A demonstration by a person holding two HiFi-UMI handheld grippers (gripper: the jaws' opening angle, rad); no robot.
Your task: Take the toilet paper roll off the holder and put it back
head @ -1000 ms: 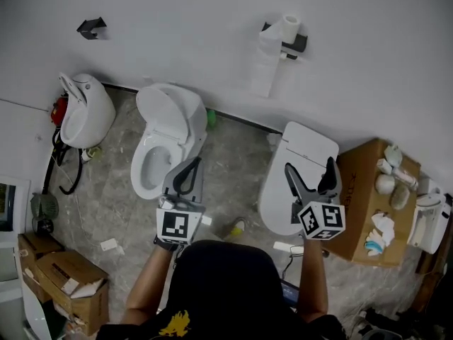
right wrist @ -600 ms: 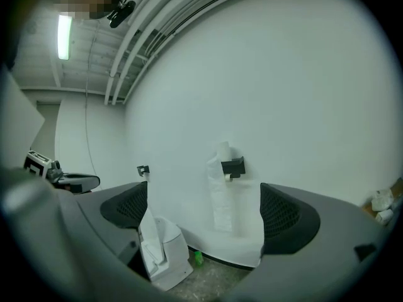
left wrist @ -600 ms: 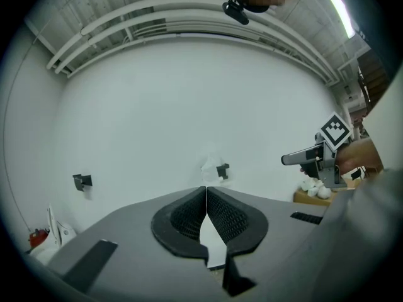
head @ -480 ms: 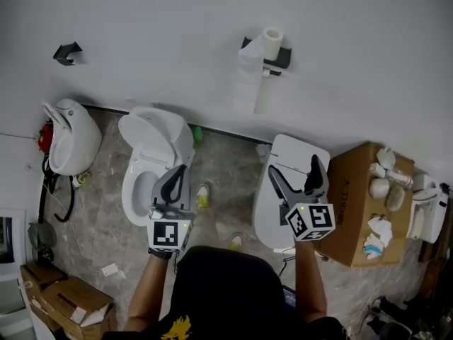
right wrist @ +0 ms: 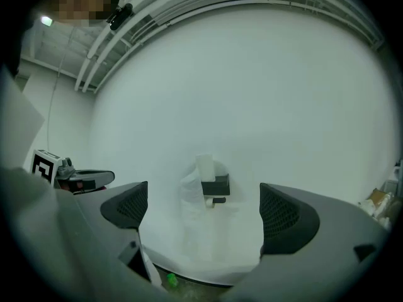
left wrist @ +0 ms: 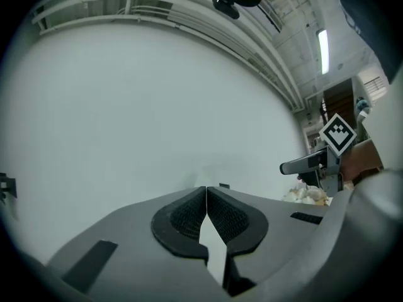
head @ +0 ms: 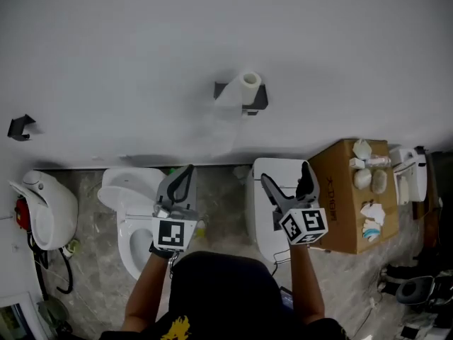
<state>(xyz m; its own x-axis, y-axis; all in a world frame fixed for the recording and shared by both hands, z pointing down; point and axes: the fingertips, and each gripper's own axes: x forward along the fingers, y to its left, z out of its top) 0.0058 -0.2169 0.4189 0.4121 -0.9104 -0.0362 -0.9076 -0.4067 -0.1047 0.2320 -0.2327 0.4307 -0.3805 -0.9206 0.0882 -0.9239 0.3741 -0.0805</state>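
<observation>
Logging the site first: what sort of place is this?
Probably a bathroom-fixture test room, not a home bathroom: several toilets line one white wall, with a toilet paper roll on a holder above.

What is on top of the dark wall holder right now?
A toilet paper roll stands on the holder, with a loose tail hanging down the wall. The paper covers the holder's middle, so how the roll is mounted cannot be seen.

So the toilet paper roll [head: 249, 81] sits on the holder [head: 256, 99] up on the far wall [head: 141, 48]. Along the floor below, left to right: one toilet [head: 42, 204], an open toilet [head: 131, 218], a lidded toilet [head: 263, 197], then a cardboard box [head: 340, 204] with bits on top. The left gripper [head: 187, 174] hangs over the open toilet, the right gripper [head: 285, 176] over the lidded one.
</observation>
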